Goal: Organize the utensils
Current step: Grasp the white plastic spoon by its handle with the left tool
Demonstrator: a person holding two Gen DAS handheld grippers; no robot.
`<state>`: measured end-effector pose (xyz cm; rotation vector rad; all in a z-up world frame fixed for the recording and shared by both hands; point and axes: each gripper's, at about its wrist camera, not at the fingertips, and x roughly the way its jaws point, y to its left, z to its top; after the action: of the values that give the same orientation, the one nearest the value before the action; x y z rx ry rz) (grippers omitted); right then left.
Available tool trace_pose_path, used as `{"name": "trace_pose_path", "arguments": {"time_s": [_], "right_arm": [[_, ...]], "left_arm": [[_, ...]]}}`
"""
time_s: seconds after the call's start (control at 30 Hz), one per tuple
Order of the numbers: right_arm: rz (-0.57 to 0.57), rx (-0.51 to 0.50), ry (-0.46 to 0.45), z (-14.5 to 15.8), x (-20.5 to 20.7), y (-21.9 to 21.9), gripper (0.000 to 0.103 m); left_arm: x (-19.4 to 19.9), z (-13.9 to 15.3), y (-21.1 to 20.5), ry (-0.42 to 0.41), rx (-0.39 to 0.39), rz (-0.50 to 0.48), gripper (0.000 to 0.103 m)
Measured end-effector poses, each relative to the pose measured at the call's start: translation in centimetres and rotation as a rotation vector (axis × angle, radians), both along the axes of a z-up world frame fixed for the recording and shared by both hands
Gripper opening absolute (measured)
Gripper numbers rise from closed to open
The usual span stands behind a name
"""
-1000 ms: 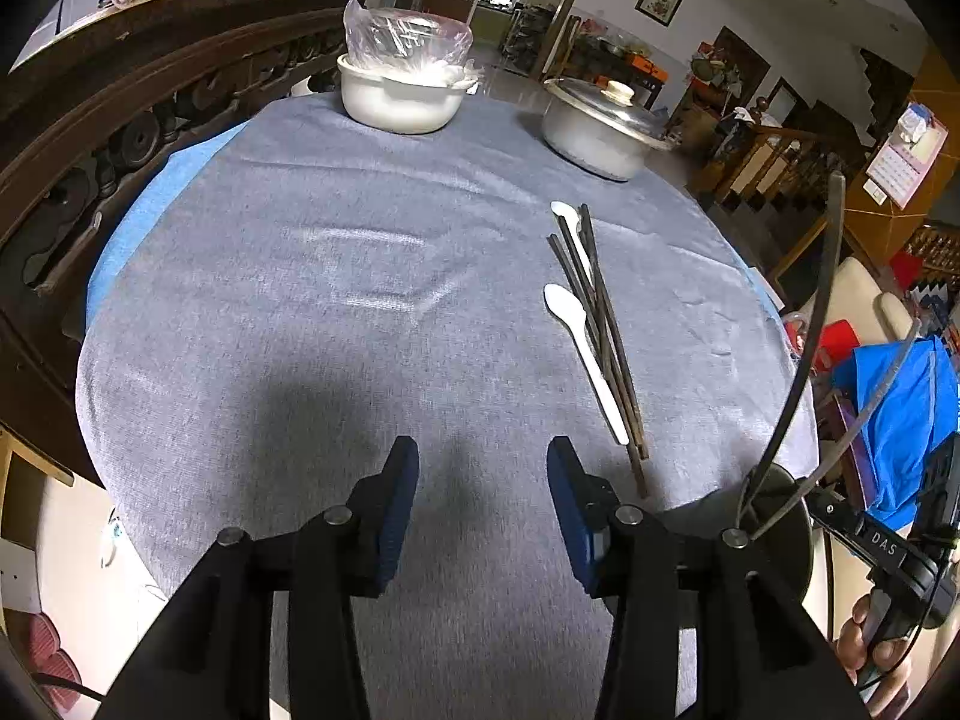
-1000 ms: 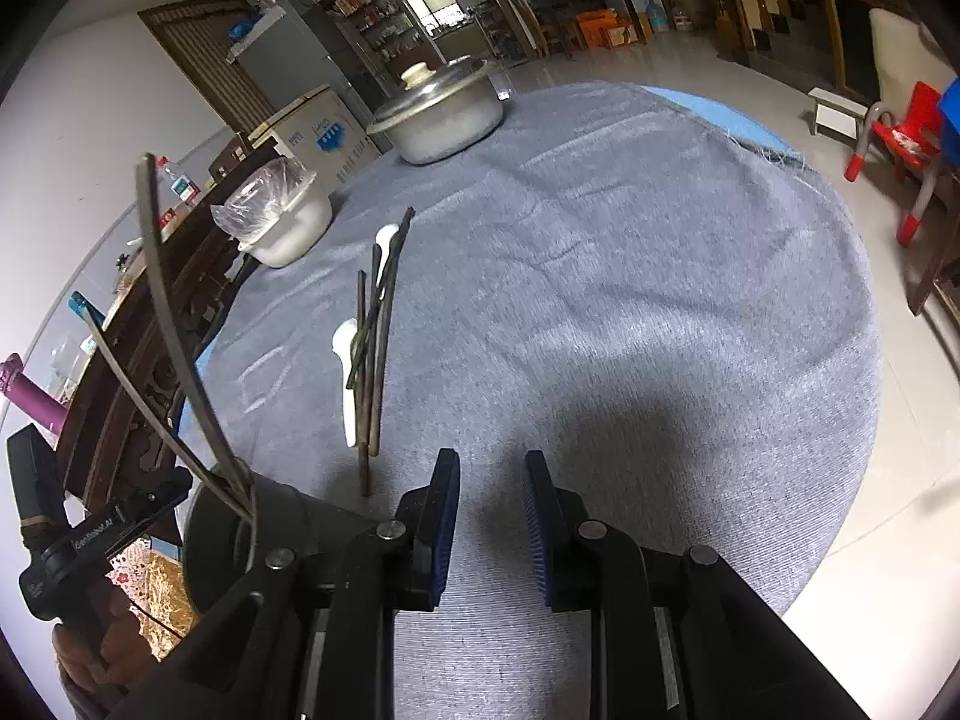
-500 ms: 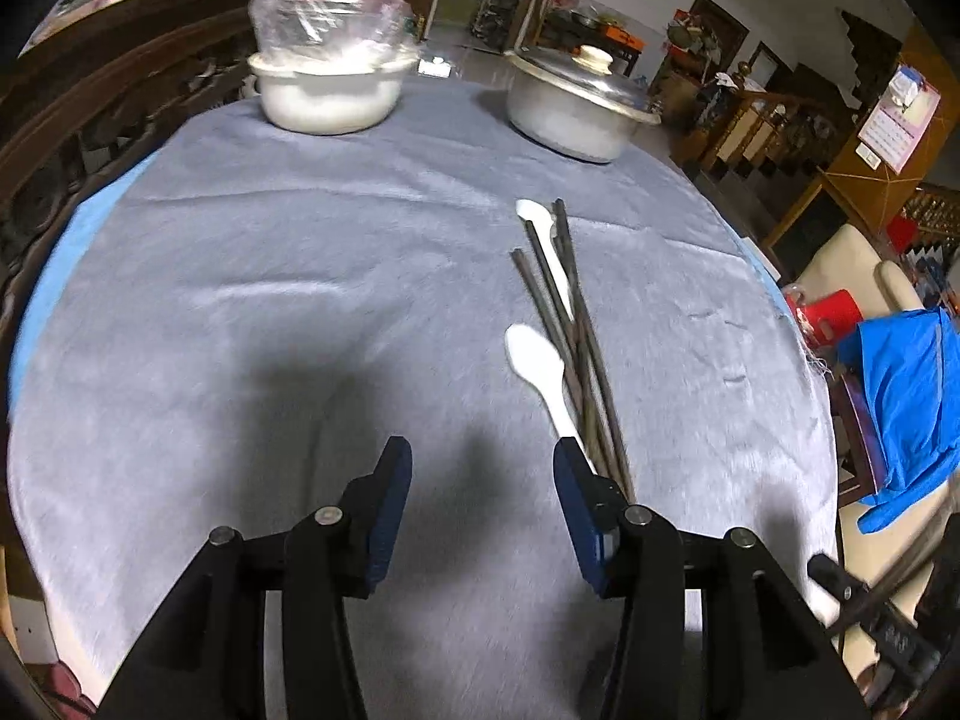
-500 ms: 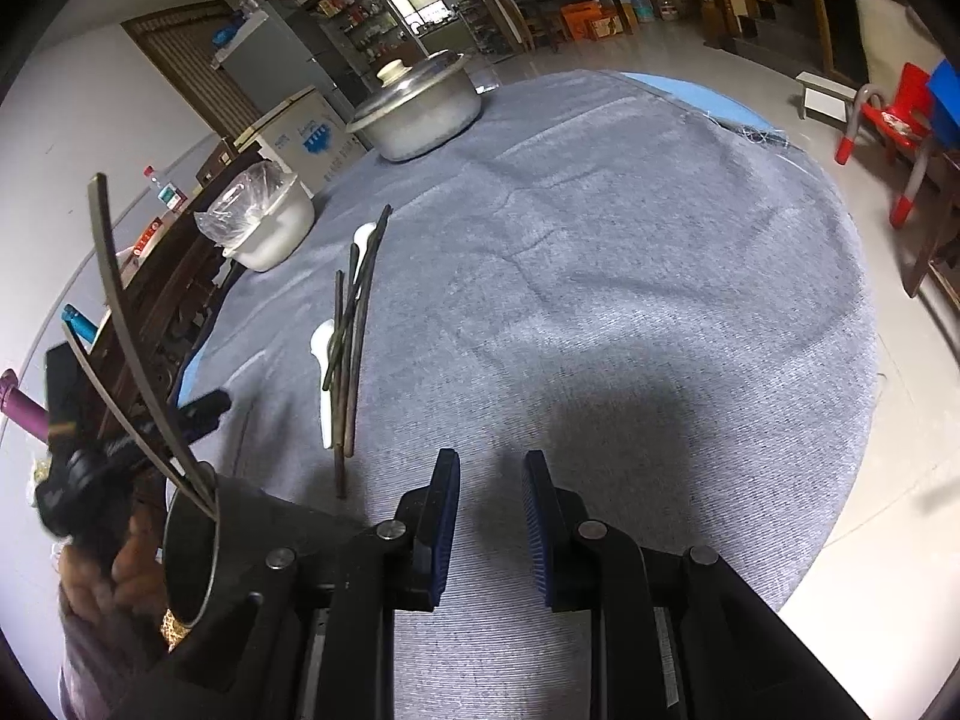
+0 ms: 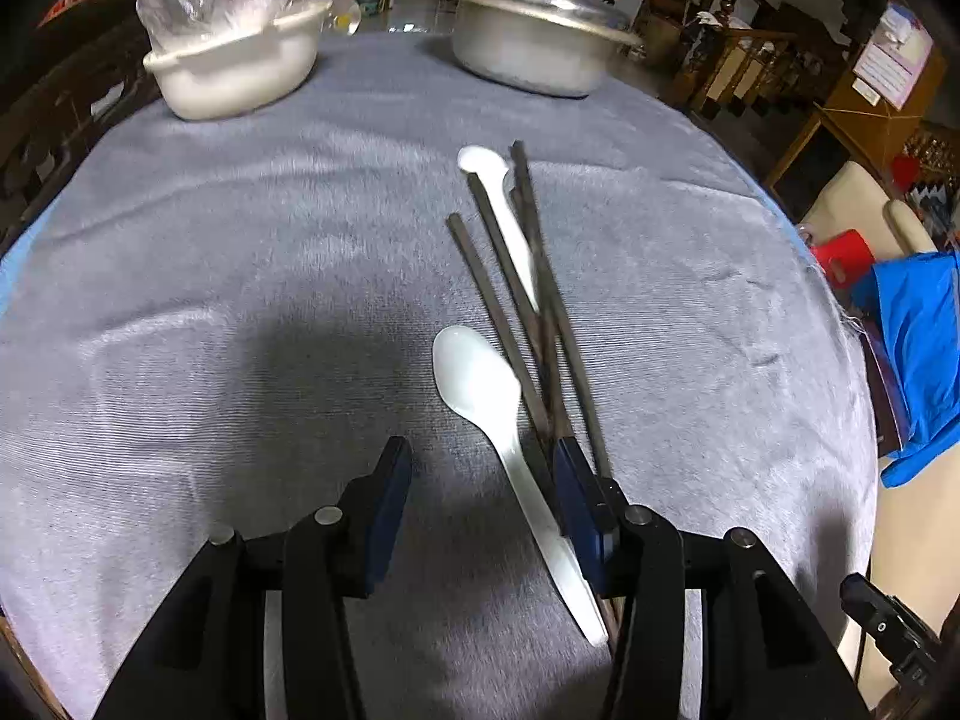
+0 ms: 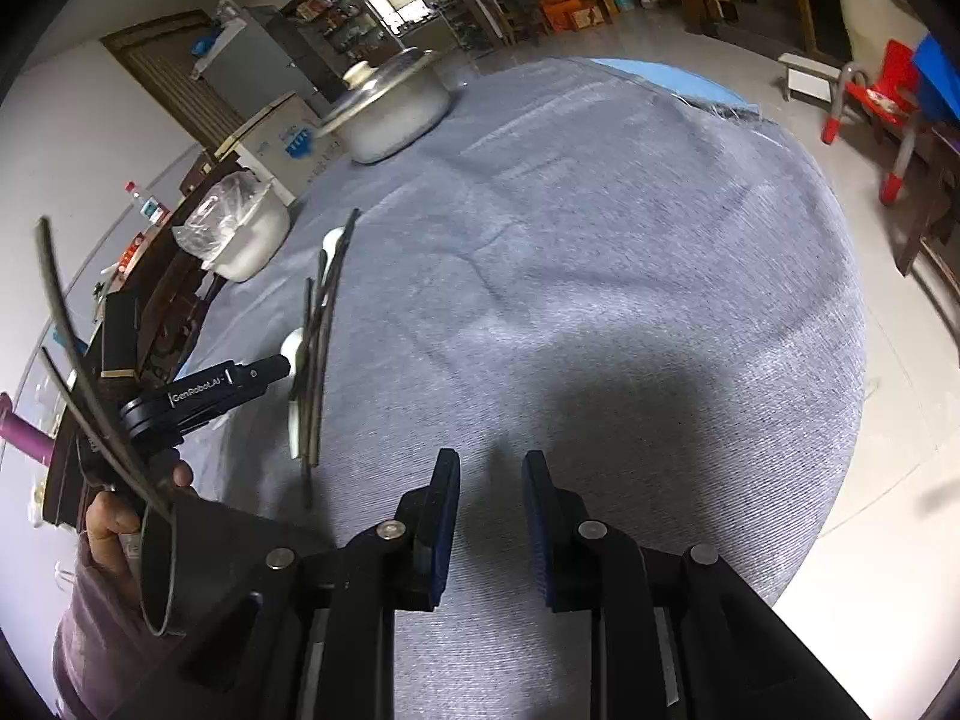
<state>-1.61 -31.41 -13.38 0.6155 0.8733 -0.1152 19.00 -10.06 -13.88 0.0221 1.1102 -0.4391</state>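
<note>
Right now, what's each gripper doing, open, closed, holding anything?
Left gripper: open, empty, nearer white spoon's handle beside its right finger.
Right gripper: narrowly open, nothing between its fingers.

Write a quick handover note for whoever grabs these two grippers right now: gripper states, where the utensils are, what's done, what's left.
Left gripper: open, empty, low over the cloth, its right finger right by the near spoon's handle and the chopsticks.
Right gripper: jaws narrowly apart, empty, over bare tablecloth.
Utensils: two white spoons and several dark chopsticks lie in one crossed pile; the far spoon is partly under the sticks.
Done: nothing sorted yet.
Left: pick the pile apart, group spoons and chopsticks.
</note>
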Motion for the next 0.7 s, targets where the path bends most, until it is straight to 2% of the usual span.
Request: {"name": "trace_pose_path", "arguments": {"time_s": [0.13,0.23,0.4,0.53,0.7], "right_arm": [[-0.007,0.000,0.006,-0.2,0.3,-0.3,0.023],[-0.002,-0.009,0.008,-0.1,1.0,-0.3,0.023],[0.038,-0.072,-0.039,1.4,3.7,-0.5,0.023],[0.122,-0.096,-0.109,3.0,8.7,-1.5,0.023],[0.242,-0.009,-0.076,3.5,17.4,-1.7,0.023]], "left_arm": [[0.2,-0.1,0.0,-0.043,0.022,-0.023,0.049],[0.3,-0.1,0.0,-0.073,0.063,-0.063,0.040],[1.3,0.0,1.5,-0.070,0.056,-0.099,0.027],[2.4,0.0,2.4,-0.075,0.069,-0.112,0.019],[3.1,0.0,3.5,-0.078,0.077,-0.177,0.015]]}}
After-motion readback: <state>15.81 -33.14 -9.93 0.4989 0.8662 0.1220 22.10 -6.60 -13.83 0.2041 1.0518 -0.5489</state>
